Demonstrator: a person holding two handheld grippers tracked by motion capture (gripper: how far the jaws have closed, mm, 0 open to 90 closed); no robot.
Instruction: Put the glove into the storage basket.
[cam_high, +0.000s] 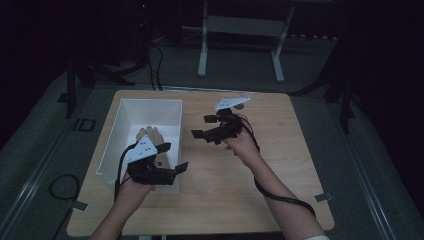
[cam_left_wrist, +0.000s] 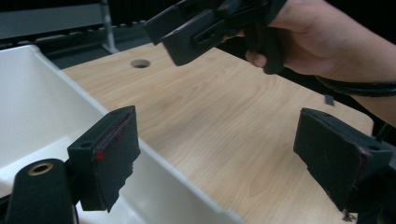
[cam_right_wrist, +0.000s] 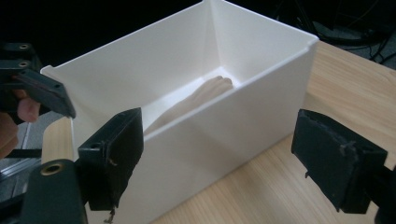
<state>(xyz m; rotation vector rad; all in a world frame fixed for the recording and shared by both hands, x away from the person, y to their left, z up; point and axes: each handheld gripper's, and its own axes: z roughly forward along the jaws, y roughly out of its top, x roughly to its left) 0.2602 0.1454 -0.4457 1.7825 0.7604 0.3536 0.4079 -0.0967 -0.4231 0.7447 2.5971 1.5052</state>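
A white rectangular bin (cam_high: 150, 101) stands on the left half of the wooden table (cam_high: 280, 165). A pale beige object with finger-like ridges (cam_high: 151, 134) lies on the bin's floor, and it appears again in the right gripper view (cam_right_wrist: 205, 93). My left gripper (cam_high: 173, 156) hovers open over the bin's near right corner, one jaw over the bin and one over the tabletop (cam_left_wrist: 219, 149). My right gripper (cam_high: 202, 126) is held open just right of the bin, pointing at its side wall (cam_right_wrist: 215, 154). Nothing sits between either pair of jaws.
A small round hole (cam_left_wrist: 140, 63) is set in the tabletop near the far edge. Beyond the table stands a white frame with two legs (cam_high: 202, 55). A black cable (cam_high: 280, 197) trails from the right gripper along the forearm. The surroundings are dark.
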